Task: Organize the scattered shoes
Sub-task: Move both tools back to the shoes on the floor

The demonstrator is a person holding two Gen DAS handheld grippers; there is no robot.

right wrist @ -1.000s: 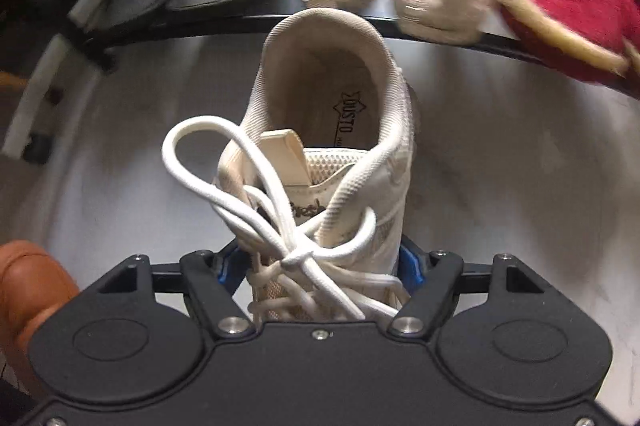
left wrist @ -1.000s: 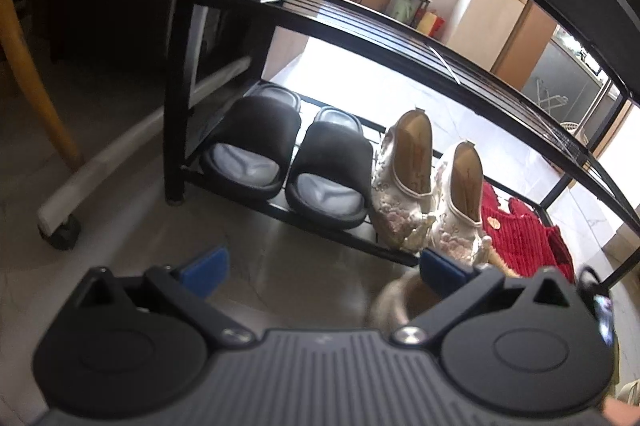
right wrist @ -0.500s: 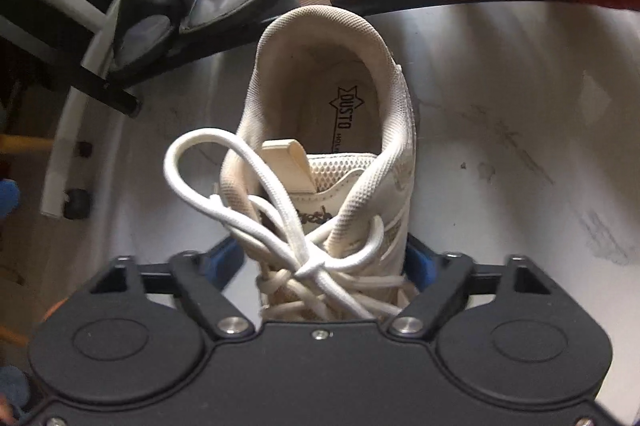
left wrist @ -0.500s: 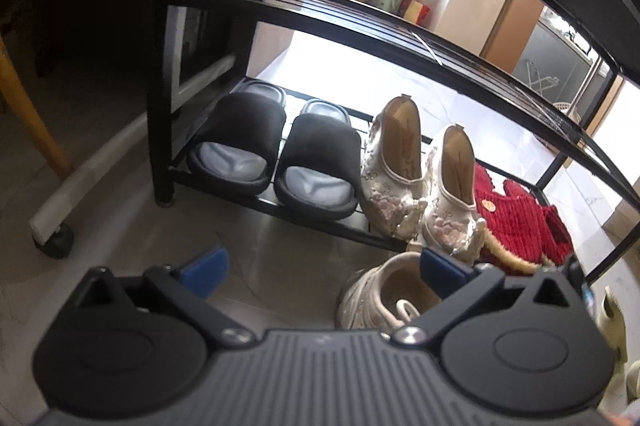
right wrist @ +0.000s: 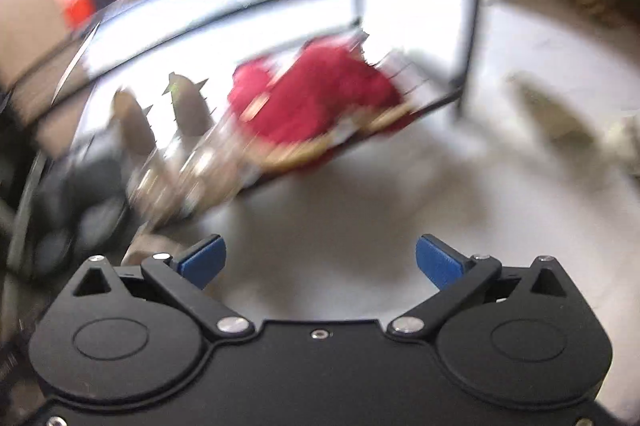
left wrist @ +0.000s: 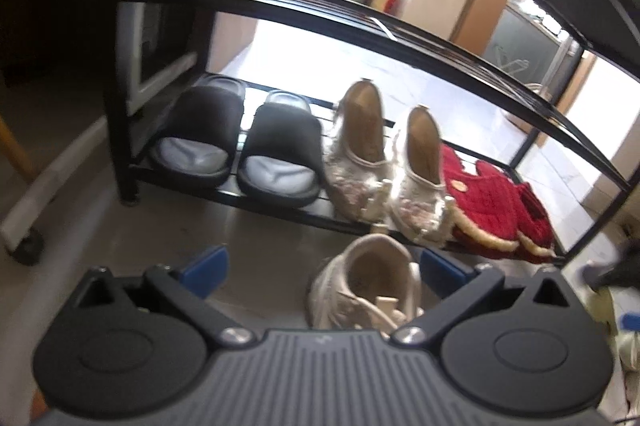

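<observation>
White sneaker (left wrist: 366, 290) sits on the floor (left wrist: 256, 246), heel toward the rack, just in front of the bottom shelf (left wrist: 280, 204) of the black shoe rack (left wrist: 124, 86). On that shelf, left to right: black slides (left wrist: 236, 150), beaded cream flats (left wrist: 392, 170), red slippers (left wrist: 500, 210). Row looks full; middle shelf (left wrist: 360, 22) carries nothing in view.

Left tongs (left wrist: 320, 268): spread wide, empty, hanging over the sneaker, which lies between the blue pads (left wrist: 206, 264) but nearer the right one, no contact.

Right tongs (right wrist: 318, 260): spread, empty, above bare floor. View heavily motion-blurred; red slippers (right wrist: 316, 98) on the rack are readable, little else. A pale shape at far right edge, possibly another shoe, cannot tell.

Step in hand, as judged: sneaker staged by the rack, its mate not yet fetched. Next move likely calls for finding the mate, gripping across the upper, and setting it parallel beside this one, toes aligned.
</observation>
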